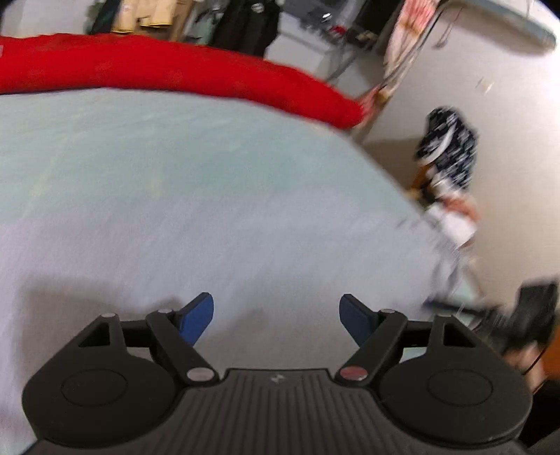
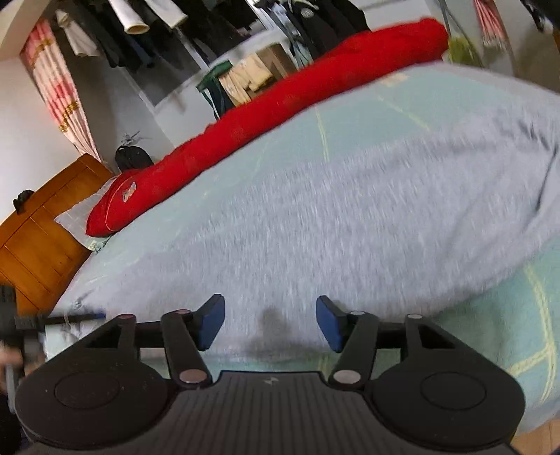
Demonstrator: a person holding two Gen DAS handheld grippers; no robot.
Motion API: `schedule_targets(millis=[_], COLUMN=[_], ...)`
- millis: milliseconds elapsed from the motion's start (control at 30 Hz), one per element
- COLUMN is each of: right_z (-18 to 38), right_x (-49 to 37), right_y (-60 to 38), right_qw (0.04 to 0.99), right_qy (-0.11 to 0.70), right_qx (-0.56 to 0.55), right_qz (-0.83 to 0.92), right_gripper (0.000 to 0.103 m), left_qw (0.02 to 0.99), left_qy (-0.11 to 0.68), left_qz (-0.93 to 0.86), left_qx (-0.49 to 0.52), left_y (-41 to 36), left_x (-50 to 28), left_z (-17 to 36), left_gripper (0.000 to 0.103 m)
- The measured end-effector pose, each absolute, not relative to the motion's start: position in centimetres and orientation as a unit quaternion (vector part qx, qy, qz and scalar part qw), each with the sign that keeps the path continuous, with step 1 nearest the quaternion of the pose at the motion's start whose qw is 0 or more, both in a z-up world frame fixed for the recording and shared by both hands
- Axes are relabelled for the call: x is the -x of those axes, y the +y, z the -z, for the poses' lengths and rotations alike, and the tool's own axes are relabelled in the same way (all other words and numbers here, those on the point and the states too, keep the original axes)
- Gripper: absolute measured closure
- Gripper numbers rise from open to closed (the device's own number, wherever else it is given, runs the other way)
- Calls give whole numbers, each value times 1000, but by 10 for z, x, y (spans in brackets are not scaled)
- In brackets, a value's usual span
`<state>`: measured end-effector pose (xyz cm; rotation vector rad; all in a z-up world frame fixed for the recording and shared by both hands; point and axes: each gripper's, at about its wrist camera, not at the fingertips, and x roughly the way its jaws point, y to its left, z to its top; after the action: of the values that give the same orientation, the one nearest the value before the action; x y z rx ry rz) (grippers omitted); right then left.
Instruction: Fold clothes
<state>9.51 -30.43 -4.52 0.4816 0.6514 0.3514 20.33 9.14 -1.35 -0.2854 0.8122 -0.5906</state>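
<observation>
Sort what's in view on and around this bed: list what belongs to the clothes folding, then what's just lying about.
For the job:
- grey garment spread on the bed
- left claw, open, nothing in it
- right claw, open, nothing in it

Just lying about:
- red quilt roll along the far side
- pale green sheet
- wooden headboard
- hanging clothes

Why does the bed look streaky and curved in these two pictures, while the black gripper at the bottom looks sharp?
Left wrist view: the grey garment and red quilt are smeared by motion blur, while the left gripper stays crisp and casts a soft shadow. Right wrist view: the garment is streaked too, with the right gripper sharp. In both, the fisheye lens bends the bed's edges.
</observation>
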Motion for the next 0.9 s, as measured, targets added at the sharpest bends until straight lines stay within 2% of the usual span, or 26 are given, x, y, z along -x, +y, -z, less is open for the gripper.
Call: schedule_targets(millis=[233,433,500,667,900], right_z=[38,35,36,42,59], right_x=[-124,-137,-141,-152,-160], right_y=[-292,-296,-300,-305,-303], right_qw=[897,899,899,896,880], right_qy=[298,282,279,280,283], right_qx=[-235,-231,-233,-230,-247], right_qz=[-226,-242,-246,-255,-291], right_gripper=[36,34,32,32,31], left_qw=[823,775,759,740,787], left_qy=[398,488,503,483,426], left_qz=[377,376,379,424,431], left_qx=[146,144,163,198,117], left_y=[19,-27,-28,-22,-24], left_x=[-341,-424,-430,-419,-372], left_z=[9,71,87,91,71], left_gripper=[24,24,25,24,24])
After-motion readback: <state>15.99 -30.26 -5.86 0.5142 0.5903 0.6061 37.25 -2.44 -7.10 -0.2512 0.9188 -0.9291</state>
